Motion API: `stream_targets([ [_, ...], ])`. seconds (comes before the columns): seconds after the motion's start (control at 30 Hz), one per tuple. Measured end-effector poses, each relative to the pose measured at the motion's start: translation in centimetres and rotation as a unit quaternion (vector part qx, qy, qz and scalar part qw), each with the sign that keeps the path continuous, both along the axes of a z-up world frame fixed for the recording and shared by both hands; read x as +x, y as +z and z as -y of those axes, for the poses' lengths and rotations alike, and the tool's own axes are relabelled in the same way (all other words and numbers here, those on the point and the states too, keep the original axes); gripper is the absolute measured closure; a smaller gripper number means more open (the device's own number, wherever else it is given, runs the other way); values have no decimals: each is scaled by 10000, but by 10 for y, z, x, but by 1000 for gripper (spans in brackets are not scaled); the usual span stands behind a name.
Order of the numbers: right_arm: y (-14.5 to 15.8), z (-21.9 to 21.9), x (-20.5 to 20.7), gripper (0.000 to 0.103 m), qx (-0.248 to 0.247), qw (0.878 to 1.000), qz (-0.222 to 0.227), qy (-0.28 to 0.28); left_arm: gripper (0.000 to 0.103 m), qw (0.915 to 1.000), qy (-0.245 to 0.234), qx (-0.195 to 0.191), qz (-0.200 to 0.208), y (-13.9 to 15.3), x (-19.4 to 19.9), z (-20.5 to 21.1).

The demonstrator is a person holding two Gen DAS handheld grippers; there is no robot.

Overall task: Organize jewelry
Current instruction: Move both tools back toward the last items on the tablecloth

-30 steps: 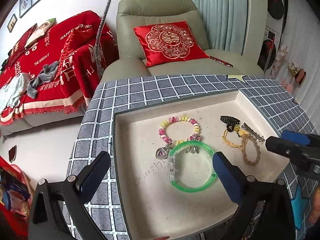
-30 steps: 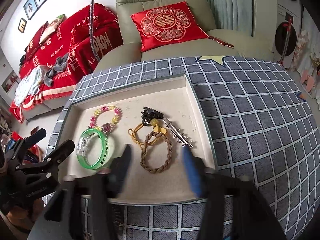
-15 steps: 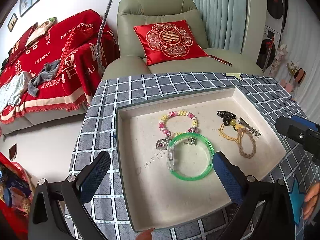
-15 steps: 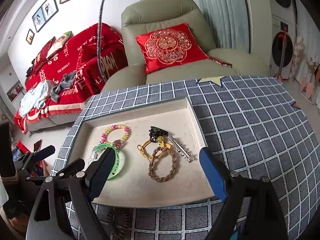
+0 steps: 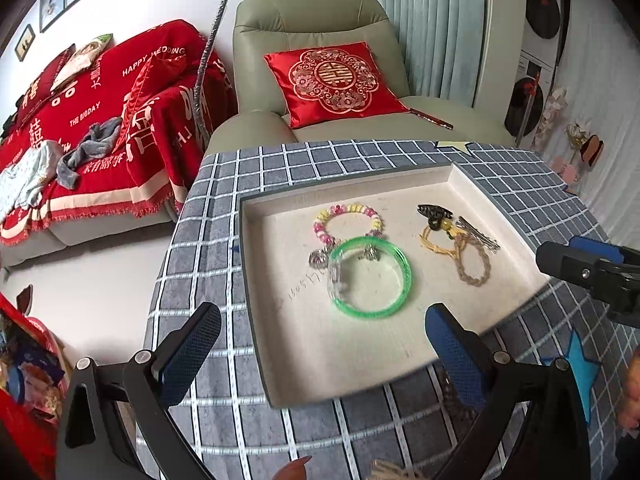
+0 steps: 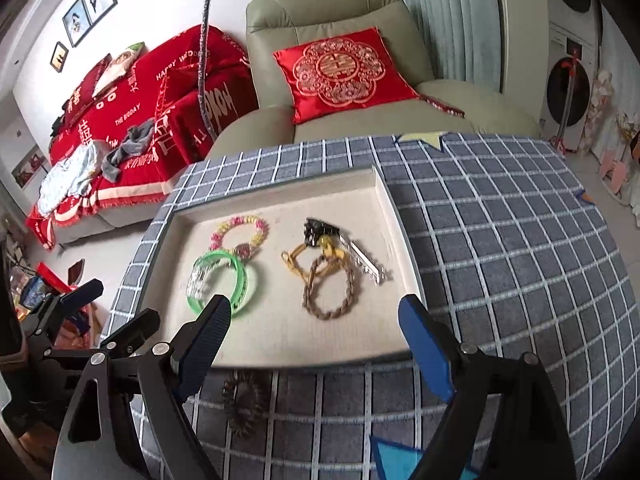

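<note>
A dark beaded bracelet (image 6: 245, 404) lies on the checked cloth of the counter (image 6: 500, 248), just outside the near wall of the beige tray (image 6: 400, 216); judging by the task, it is the piece left to gather, since the others already sit inside. It lies as a loose loop, its longer run heading away from the tray's edge toward the camera. In the right wrist view it sits below and left of the midpoint of the right hand-held gripper (image 6: 316, 338), under the left finger, so that hand is probably the nearer one and would need to dip and shift left. Its jaws stand spread wide with nothing between them. The left hand-held gripper (image 5: 320, 350) hovers over the tray's near left corner, equally spread and empty. Inside the tray, the green bangle (image 6: 218, 280) overlaps the pink and yellow beaded bracelet (image 6: 239, 231); the braided cord loop (image 6: 329, 290) lies to their right.
</note>
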State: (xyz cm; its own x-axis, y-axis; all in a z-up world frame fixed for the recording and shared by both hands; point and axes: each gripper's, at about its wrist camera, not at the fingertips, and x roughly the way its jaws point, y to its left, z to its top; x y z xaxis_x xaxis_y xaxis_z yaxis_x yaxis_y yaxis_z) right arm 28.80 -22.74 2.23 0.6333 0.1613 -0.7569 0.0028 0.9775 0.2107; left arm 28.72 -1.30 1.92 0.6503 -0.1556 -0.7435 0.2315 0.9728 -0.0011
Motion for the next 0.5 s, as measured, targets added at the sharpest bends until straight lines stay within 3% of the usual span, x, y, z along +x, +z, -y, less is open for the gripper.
stream_targets([
  [0.27,-4,2,-30,15,-26,9999,-165,30,0,10000,-20,-50,18,0,-39,-16],
  [0.5,-13,1,-54,15,111,9989,-437,132,0,9989,-214,-217,-369,-17,-73,-22],
])
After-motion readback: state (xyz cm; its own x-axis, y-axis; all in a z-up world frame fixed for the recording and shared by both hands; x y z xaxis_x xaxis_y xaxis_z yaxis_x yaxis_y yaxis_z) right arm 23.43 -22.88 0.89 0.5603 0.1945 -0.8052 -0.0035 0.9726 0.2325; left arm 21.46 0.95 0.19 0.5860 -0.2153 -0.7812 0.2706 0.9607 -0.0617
